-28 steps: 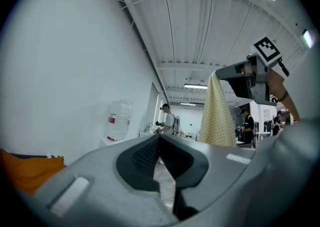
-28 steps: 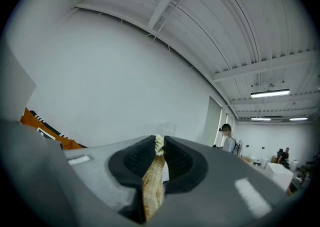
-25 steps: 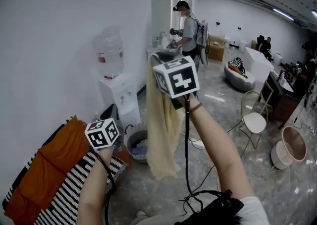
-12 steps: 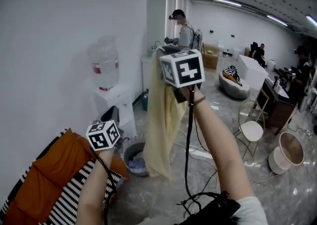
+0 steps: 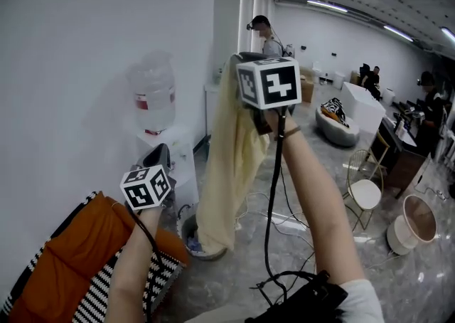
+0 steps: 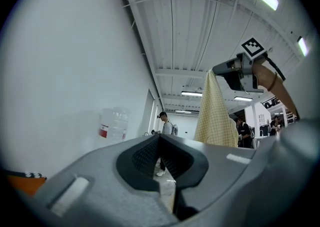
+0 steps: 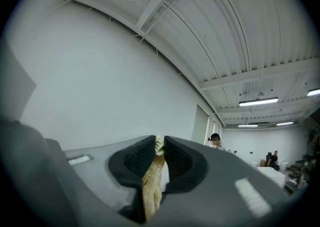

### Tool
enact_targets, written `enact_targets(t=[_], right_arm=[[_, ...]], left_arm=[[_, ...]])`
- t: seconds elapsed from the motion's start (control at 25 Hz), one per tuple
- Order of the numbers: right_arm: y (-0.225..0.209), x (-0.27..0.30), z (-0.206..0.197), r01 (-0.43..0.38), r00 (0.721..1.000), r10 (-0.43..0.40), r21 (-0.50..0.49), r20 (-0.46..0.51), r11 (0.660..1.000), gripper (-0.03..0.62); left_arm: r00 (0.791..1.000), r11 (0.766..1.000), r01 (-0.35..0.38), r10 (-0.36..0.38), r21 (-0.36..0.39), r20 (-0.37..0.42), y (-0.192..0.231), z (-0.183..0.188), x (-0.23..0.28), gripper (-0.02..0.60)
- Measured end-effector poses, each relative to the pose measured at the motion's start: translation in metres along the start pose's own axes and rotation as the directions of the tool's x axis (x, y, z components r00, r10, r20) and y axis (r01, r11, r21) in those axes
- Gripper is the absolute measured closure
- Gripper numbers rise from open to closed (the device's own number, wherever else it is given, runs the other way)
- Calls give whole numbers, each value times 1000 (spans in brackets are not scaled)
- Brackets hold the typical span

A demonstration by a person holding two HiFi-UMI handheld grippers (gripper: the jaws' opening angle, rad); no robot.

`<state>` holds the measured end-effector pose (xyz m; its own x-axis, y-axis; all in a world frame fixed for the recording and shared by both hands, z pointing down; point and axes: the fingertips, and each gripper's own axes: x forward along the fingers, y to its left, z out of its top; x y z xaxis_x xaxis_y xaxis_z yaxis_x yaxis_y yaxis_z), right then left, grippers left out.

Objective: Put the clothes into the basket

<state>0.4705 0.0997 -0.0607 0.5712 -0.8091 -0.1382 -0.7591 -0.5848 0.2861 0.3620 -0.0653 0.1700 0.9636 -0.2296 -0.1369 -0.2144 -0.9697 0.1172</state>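
Right gripper was held high at arm's length, jaws clamped on the top edge of a pale yellow checked cloth. The right gripper view showed a fold of it pinched between the pads. The cloth hung straight down in one long drape, and its lower end overlapped the rim of the round grey basket on the floor. Contact with the basket could not be judged. Some bluish fabric already lay inside the basket. Left gripper was lower and to the left, well apart from the cloth, jaws together at the tips with nothing between them. A water dispenser stood against the white wall behind the basket. An orange cushion on striped fabric lay at lower left.
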Motion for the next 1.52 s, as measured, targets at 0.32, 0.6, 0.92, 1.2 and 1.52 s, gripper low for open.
enact_targets(t=[0.32,0.6,0.92,1.2,1.52], right_arm=[[23,58,-10,-26,1000,26,5,-15,1000,536],[28,99,-27,-46,999,47,29,-26,999,536],[18,149,-48,-117,993,118,71,-11,991,536],[10,191,-45,-204,979,204,40,12,978,536],[7,227,-54,-275,961,274,27,38,961,536]], left_arm=[[998,999,-44,44,-1,-41,56,-17,8,586],[995,998,-67,66,-3,-75,81,-34,28,586],[989,993,-117,116,-4,-96,94,-54,67,586],[985,987,-161,161,13,-68,98,-50,109,586],[975,978,-208,208,3,-85,108,-68,141,586]])
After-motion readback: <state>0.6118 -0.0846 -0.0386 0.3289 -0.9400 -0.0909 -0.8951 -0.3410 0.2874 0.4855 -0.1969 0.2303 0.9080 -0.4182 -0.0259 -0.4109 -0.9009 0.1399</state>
